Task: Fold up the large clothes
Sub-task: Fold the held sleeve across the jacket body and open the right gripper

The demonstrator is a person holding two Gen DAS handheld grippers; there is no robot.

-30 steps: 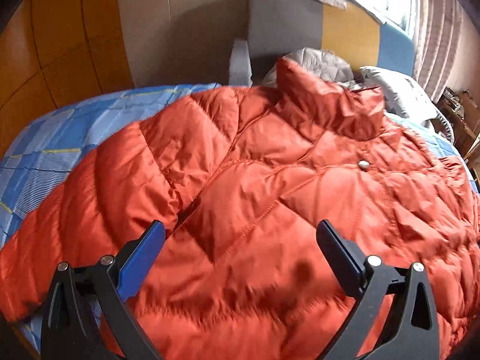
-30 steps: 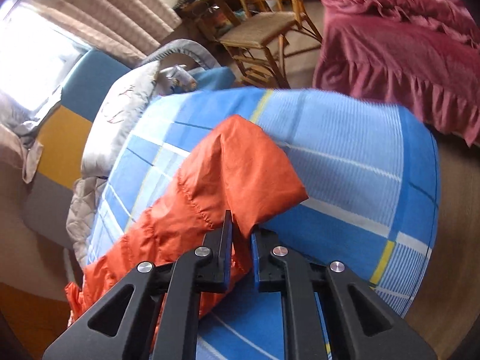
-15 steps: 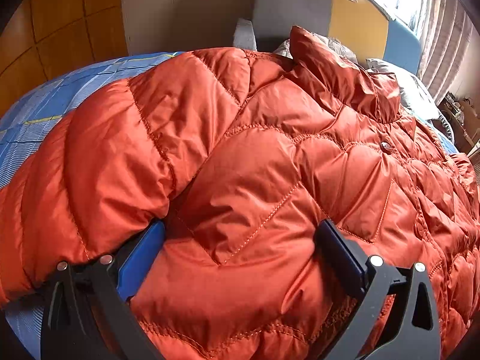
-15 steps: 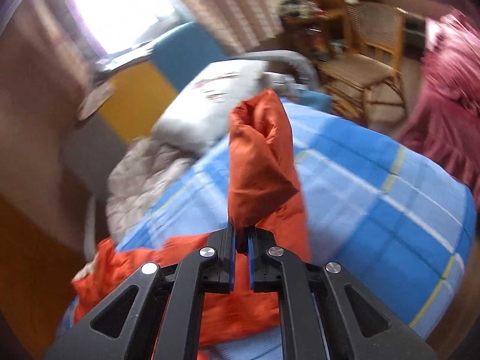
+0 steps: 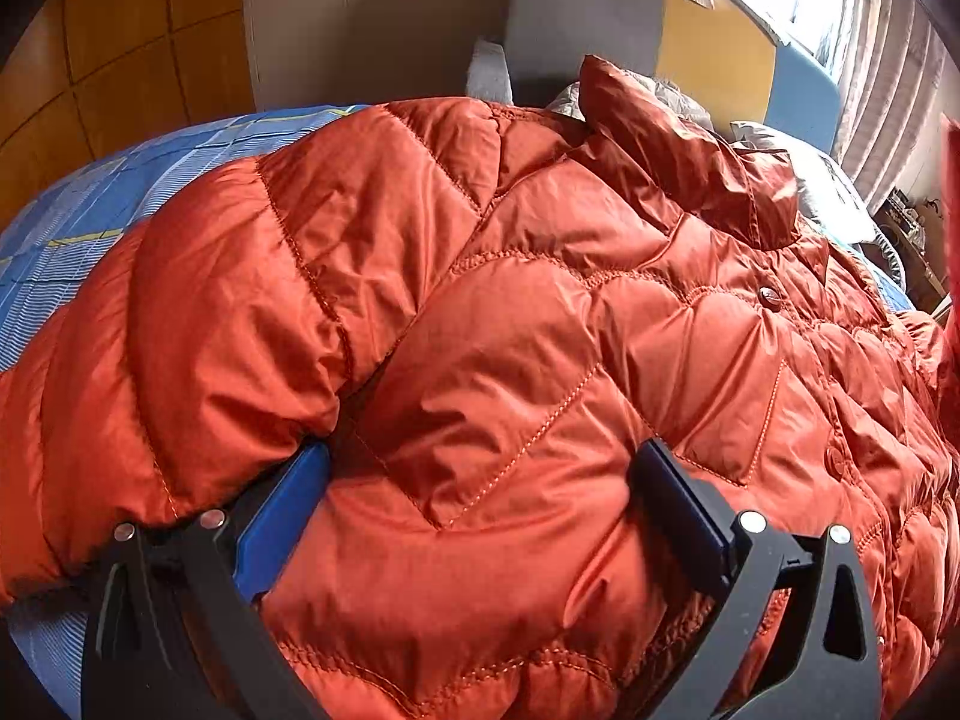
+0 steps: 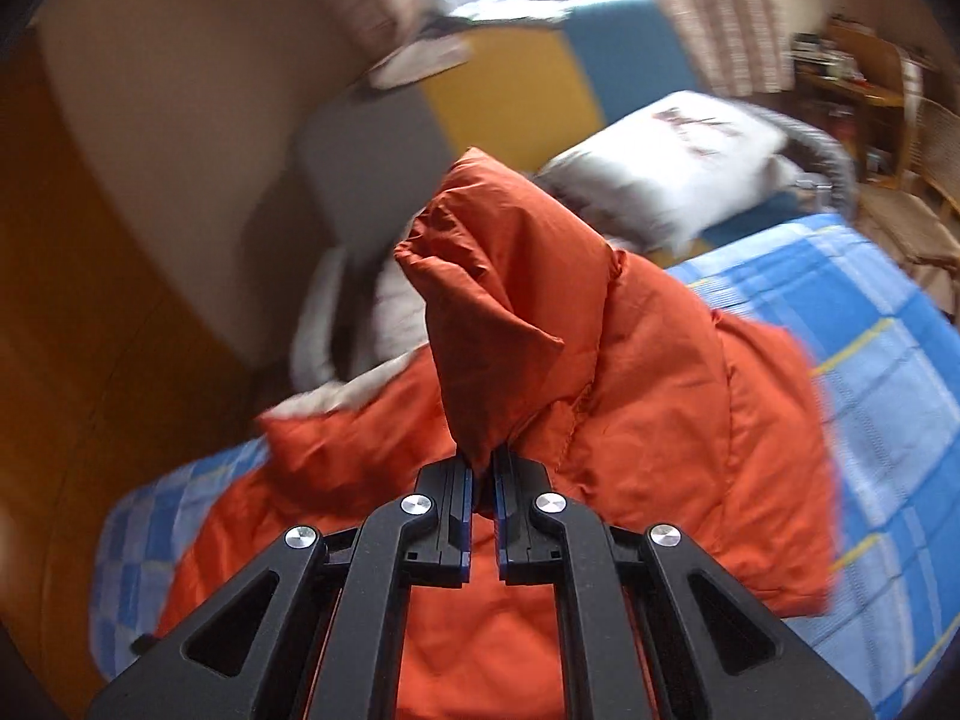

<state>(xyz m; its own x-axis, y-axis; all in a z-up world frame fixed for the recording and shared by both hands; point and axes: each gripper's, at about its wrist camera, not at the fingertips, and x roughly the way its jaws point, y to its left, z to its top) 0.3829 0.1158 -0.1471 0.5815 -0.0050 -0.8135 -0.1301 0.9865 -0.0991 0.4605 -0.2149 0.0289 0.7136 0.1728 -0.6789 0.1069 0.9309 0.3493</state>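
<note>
Jacket: an orange quilted puffer jacket (image 5: 510, 324) lies spread front-up across the bed, collar (image 5: 684, 150) toward the headboard, one snap button (image 5: 769, 295) showing on the placket.
Sleeve: the right wrist view, somewhat blurred, shows one sleeve (image 6: 510, 312) lifted off the bed, its cuff end standing up above the rest of the jacket (image 6: 660, 408).
Right gripper: the right gripper (image 6: 482, 489) has its fingers (image 6: 457, 501) pinched nearly together on the sleeve's fabric, which rises straight up from between them.
Left gripper: the left gripper (image 5: 480, 504) stands wide apart, low on the jacket's lower body; the blue pad of one of its fingers (image 5: 282, 516) sits tucked under the bulge of the other sleeve, the far finger presses against the puffed panel, and the quilting swells up between the two. Nothing is clamped there.
Bed: a blue checked bedspread (image 6: 888, 360) with yellow and white lines lies under the jacket, bare at the side (image 5: 72, 222).
Bedding: a white pillow (image 6: 672, 156) with a dark print lies near the head of the bed, just beyond the jacket.
Headboard: panels of grey, yellow (image 6: 528, 90) and blue.
Room: bright window with checked curtains (image 5: 882, 60) beyond the headboard, wooden wall panelling (image 5: 108, 54) at one side, a wooden chair (image 6: 924, 150) and cluttered shelf in the far corner.
</note>
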